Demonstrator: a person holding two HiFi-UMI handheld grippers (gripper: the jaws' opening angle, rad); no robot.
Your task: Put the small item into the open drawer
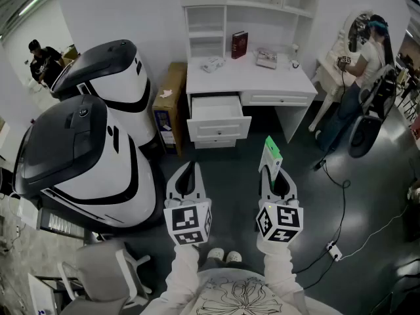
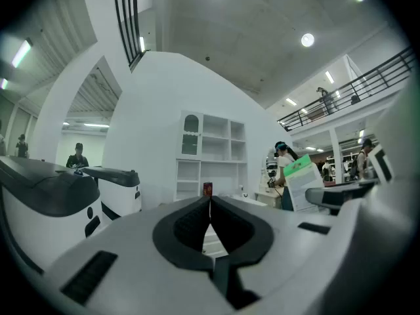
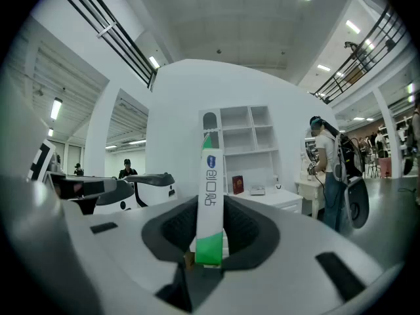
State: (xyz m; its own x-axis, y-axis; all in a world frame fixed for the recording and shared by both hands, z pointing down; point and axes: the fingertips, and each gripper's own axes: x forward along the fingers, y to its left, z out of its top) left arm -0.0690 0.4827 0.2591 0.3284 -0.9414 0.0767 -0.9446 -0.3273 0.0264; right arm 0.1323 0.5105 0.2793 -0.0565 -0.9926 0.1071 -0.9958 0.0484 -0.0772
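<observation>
The right gripper (image 1: 273,173) is clamped on the small item (image 1: 271,151), a thin flat packet pinched by its lower end. Most of its length stands free above the jaws, pointing toward 12 o'clock. The left gripper (image 1: 189,173) is closed with nothing between its tips.

With so narrow a hold on so long a piece, the packet could likely pivot or slide out if the gripper swings or tips during the approach. The open drawer (image 1: 214,107) lies well apart, at about 11 o'clock across bare floor. A release made short of it, or over its front edge, would probably drop the packet to the floor. The tall free end could also catch the edge of the worktop (image 1: 244,77) above the drawer if it is brought in too high.

The packet looks like smooth printed card, white with green ends. The jaws are pale moulded plastic lined with dark ribbed pads. The drawer is a shallow white box with a plain flat bottom, apparently empty, set in a white painted desk with panelled fronts. On the worktop a dark red book (image 1: 239,44) stands upright. At 9 to 10 o'clock sit two large glossy machines (image 1: 85,156), rounded, white and black.
</observation>
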